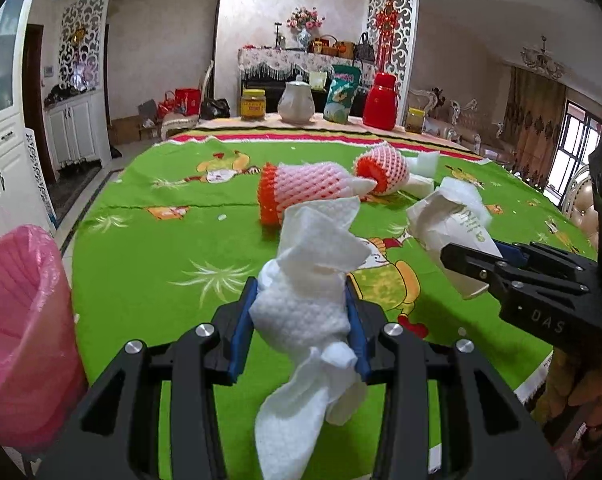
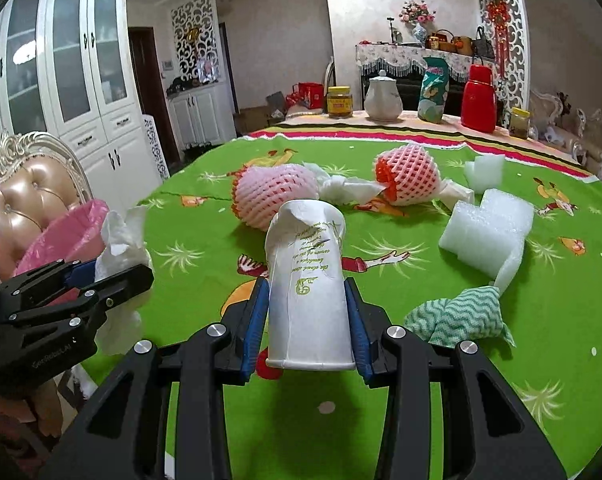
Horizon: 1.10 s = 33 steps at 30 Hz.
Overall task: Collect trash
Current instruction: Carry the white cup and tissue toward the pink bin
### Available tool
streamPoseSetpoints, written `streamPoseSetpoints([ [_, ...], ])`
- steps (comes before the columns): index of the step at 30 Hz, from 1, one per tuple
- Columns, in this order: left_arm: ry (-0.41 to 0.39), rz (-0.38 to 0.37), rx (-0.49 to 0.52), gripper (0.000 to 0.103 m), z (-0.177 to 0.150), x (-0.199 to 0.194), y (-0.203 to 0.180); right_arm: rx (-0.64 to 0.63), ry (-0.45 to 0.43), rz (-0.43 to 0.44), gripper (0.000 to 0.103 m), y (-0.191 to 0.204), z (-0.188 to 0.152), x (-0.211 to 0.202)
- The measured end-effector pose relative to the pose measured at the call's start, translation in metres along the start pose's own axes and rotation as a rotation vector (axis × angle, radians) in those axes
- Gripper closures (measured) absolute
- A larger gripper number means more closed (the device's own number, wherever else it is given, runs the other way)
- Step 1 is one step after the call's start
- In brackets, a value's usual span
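We work over a table (image 2: pixel 205 280) with a green cartoon cloth; the pink-lined bin (image 1: pixel 25 320) stands at its left edge. Our right gripper (image 2: pixel 307 320) is clamped on a crumpled white paper cup (image 2: pixel 305 276) with green print, held by its sides near the base: light, thin-walled, easily crushed. Our left gripper (image 1: pixel 301 320) is clamped on a wadded white tissue (image 1: pixel 305 300), soft and limp, its tail hanging below the fingers, best pinched at the thick middle. Two foam fruit nets (image 2: pixel 269 192), foam blocks (image 2: pixel 489 236) and a green rag (image 2: pixel 461 312) lie on the table, all light and springy.
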<state>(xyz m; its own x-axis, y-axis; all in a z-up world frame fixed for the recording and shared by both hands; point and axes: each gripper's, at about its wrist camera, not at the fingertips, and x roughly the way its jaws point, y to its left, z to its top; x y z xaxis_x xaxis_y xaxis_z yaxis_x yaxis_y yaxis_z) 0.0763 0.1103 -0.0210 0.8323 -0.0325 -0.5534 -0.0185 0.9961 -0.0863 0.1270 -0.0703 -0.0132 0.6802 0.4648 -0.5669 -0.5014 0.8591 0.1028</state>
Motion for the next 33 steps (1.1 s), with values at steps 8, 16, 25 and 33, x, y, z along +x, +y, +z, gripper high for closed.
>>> streamPoseSetpoints([
  [8, -0.053, -0.003, 0.013, 0.063, 0.001, -0.019, 0.001, 0.031, -0.074, 0.009, 0.064, 0.004, 0.001, -0.021],
  [16, -0.115, 0.048, 0.016, 0.063, -0.001, -0.045, 0.019, -0.008, -0.103, 0.058, 0.064, 0.032, 0.005, -0.027],
  [25, -0.174, 0.110, -0.003, 0.063, -0.011, -0.081, 0.053, -0.082, -0.104, 0.143, 0.064, 0.083, 0.010, -0.018],
  [33, -0.203, 0.243, -0.049, 0.063, -0.017, -0.113, 0.113, -0.126, -0.081, 0.280, 0.064, 0.139, 0.023, 0.005],
])
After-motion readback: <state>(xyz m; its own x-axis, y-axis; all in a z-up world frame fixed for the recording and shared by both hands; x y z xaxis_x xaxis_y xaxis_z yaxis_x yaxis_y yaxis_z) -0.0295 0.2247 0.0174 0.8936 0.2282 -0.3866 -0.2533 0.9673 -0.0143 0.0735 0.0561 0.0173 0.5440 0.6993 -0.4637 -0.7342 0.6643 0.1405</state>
